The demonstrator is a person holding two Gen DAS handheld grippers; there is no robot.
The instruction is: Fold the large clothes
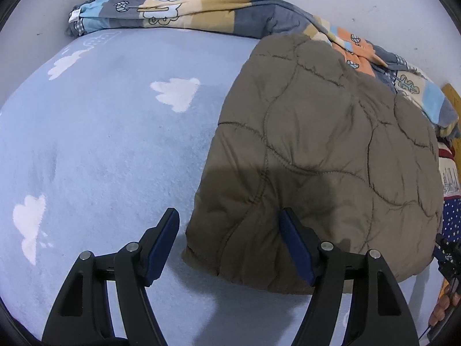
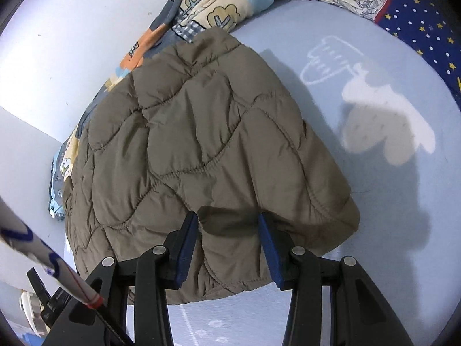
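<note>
Olive quilted jacket [image 2: 201, 150] lies folded on the blue bed sheet [image 1: 115, 144], far edge against a patterned quilt [image 1: 201, 3]. Looks puffy, light, soft and slick, so it will likely spring back. Left gripper [image 1: 229, 222] wide, empty, at the near-left corner. Right gripper [image 2: 227, 225] half open over the near hem, nothing pinched. Grab seams or hem, through all layers.

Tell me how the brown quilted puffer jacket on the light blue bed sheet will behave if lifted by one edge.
The brown quilted puffer jacket will probably sag and unfold, since it lies in soft, rumpled folds. Its puffy stitched panels suggest it is light for its bulk. The smooth shell looks somewhat slippery, so a shallow pinch may slide off.
</note>
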